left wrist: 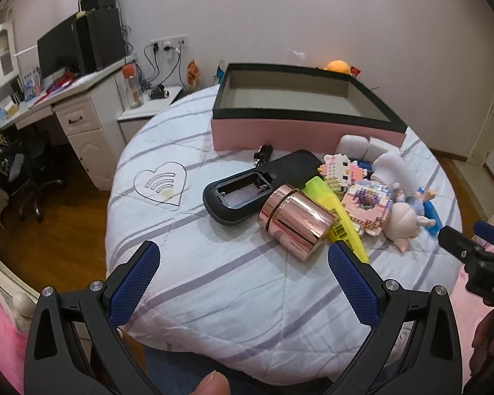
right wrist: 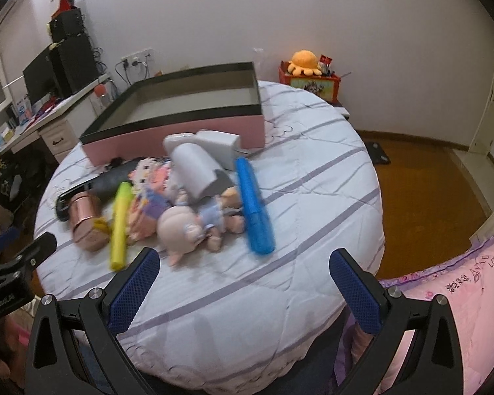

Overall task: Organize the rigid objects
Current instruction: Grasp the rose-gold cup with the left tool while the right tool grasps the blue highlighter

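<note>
A pile of rigid objects lies on a white striped cover: a rose-gold can (left wrist: 294, 220) on its side, a black remote (left wrist: 247, 194) with its battery bay open, a yellow highlighter (left wrist: 337, 212), a pig figurine (right wrist: 181, 230), a blue marker (right wrist: 255, 207), block toys (left wrist: 365, 200) and white blocks (right wrist: 199, 168). Behind them stands an empty pink box with a black rim (left wrist: 299, 131). My left gripper (left wrist: 243, 279) is open and empty, just in front of the can. My right gripper (right wrist: 243, 283) is open and empty, in front of the pig figurine.
A white desk (left wrist: 79, 112) with a monitor and speakers stands at the left. A red toy box with an orange plush (right wrist: 308, 77) is behind the bed at the right. Wooden floor (right wrist: 428, 181) surrounds the bed. Pink bedding (right wrist: 461, 296) lies at the near right.
</note>
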The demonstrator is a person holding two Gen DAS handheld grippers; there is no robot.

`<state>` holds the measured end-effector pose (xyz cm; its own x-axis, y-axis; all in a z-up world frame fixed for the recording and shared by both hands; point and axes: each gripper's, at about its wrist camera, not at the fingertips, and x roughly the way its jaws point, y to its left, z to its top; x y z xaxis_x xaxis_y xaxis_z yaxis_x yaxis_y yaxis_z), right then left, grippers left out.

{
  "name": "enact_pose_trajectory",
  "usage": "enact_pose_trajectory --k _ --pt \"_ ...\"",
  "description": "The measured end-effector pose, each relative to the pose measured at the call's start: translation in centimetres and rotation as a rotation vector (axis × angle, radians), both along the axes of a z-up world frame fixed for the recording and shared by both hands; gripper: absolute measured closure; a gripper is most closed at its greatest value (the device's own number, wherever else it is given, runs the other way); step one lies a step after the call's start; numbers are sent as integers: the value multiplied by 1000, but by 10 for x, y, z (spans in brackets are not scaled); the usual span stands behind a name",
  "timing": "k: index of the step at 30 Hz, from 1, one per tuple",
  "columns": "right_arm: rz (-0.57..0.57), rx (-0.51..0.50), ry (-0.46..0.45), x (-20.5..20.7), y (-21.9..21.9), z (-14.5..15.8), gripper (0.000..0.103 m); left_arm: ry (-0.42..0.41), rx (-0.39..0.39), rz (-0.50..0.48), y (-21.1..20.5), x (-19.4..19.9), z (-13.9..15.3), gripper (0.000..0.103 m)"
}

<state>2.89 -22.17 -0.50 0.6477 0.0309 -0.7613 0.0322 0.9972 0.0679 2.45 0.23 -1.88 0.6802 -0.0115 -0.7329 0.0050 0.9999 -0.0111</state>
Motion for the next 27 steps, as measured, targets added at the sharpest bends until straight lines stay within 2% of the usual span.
enact_pose_trajectory --k 6,14,23,25,27 --pt "-11 -5 21 17 -8 -4 0 79 -62 25 -6 20 -12 0" --pt "20 25 55 27 -11 -8 0 128 -124 93 -16 43 -19 0" --pt "10 65 59 36 -32 -4 0 157 -133 142 -20 64 -28 0" --pt "6 63 67 40 -34 -5 5 162 -122 135 -21 68 -31 0" --pt "9 56 85 46 -35 -9 5 152 -116 134 -22 68 -33 0"
